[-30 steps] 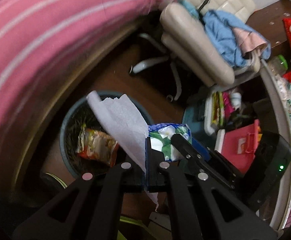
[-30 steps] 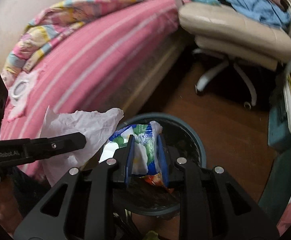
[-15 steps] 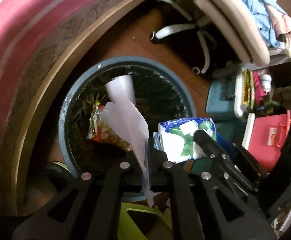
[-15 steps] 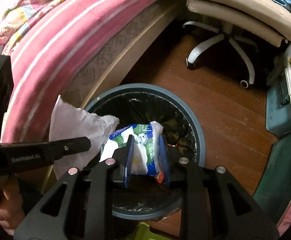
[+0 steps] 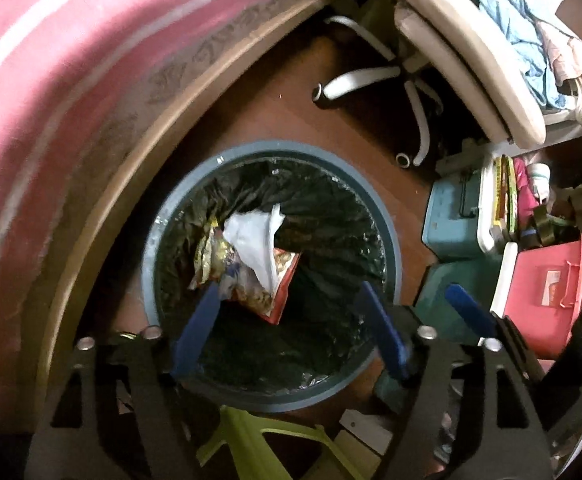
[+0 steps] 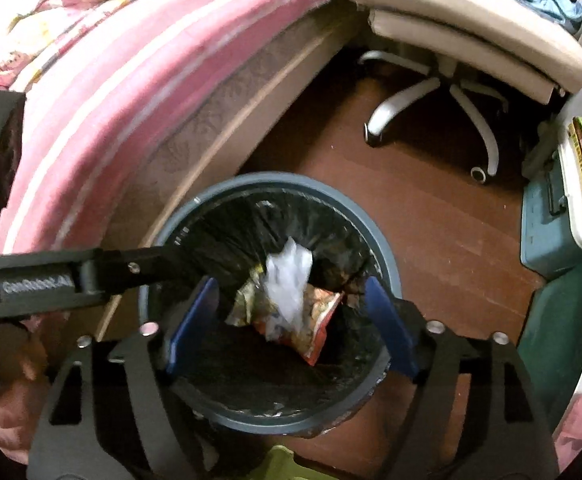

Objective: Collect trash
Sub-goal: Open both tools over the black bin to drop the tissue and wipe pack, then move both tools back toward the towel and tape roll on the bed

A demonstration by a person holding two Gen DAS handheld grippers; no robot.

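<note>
Overhead, you held both grippers above the trash bin [image 5: 391, 236], which stood on the wooden floor [image 6: 443, 240] beside the pink bed [image 6: 131, 80]. Your left gripper [image 5: 287, 320] was spread wide with nothing between its blue pads [image 5: 195, 332]. Your right gripper [image 6: 291, 320] was equally wide apart and carried nothing. Inside the black liner, a white tissue [image 5: 255, 236] lay on a red snack wrapper [image 5: 279, 284] near the bin's centre. At two o'clock from the bin stood the office chair [image 6: 451, 24].
</note>
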